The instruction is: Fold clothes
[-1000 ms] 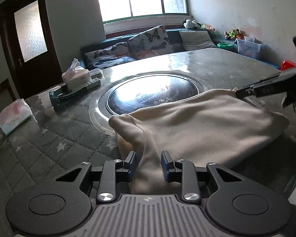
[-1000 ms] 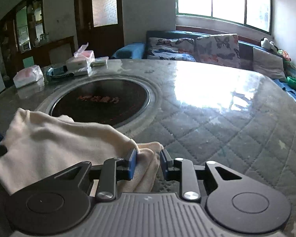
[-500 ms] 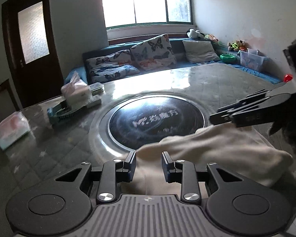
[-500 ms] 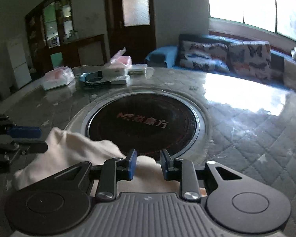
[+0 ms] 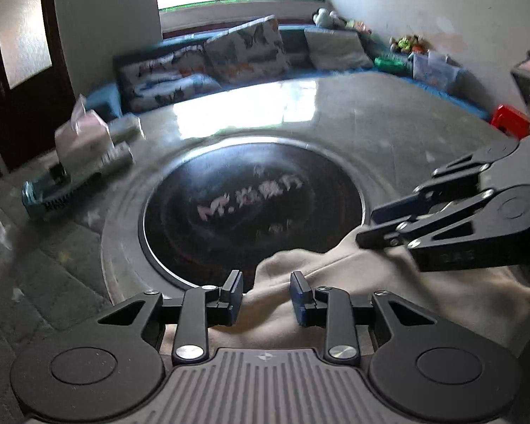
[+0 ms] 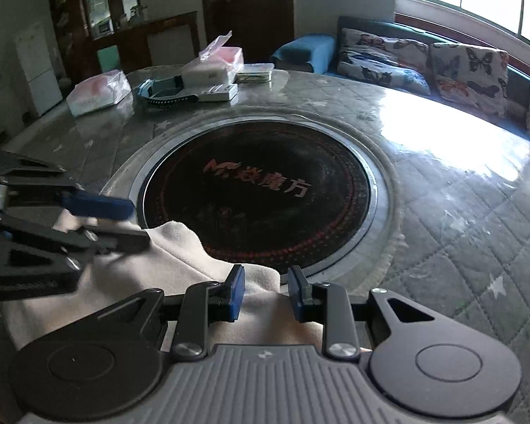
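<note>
Left wrist view: your left gripper (image 5: 266, 295) has its jaws parted, with the cream garment (image 5: 353, 282) bunched between and under them, not pinched. Your right gripper (image 6: 266, 293) is open the same way over the cloth's other end, beside the black round plate (image 6: 258, 194).

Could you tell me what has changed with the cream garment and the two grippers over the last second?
The cream garment has been drawn back off the dark round plate, which now shows its lettering. The left gripper and right gripper have come closer together, jaws open with cloth between them. The tissue packs stayed put.
</note>
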A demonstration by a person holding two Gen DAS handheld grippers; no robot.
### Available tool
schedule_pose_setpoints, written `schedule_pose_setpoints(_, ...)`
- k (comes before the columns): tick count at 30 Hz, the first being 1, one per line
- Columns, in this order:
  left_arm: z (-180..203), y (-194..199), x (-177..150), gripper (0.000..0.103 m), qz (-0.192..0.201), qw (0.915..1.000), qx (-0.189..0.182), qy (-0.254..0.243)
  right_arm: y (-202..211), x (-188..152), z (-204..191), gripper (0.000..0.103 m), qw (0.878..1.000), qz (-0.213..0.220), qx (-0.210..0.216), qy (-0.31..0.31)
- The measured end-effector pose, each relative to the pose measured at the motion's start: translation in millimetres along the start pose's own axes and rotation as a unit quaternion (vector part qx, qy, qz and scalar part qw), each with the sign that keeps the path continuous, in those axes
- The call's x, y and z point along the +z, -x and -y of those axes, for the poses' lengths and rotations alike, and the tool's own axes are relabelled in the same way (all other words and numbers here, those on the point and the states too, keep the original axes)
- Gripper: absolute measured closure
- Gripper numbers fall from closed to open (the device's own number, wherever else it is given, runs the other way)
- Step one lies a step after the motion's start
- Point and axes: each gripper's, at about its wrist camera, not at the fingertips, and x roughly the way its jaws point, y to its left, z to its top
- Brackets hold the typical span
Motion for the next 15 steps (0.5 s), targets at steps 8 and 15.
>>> schedule_pose_setpoints(8,4,-4,-8,0.065,0.035,0.9974,0.051,-0.036,-11,3,-3,0.082,1.0,0.009,-0.022,0.02)
schedule_pose_setpoints(15,-9,24,-15,0.067,0.067,0.9963,0.051,0.017,15,0,-13,0.082,0.999,0.05,0.014,0.017)
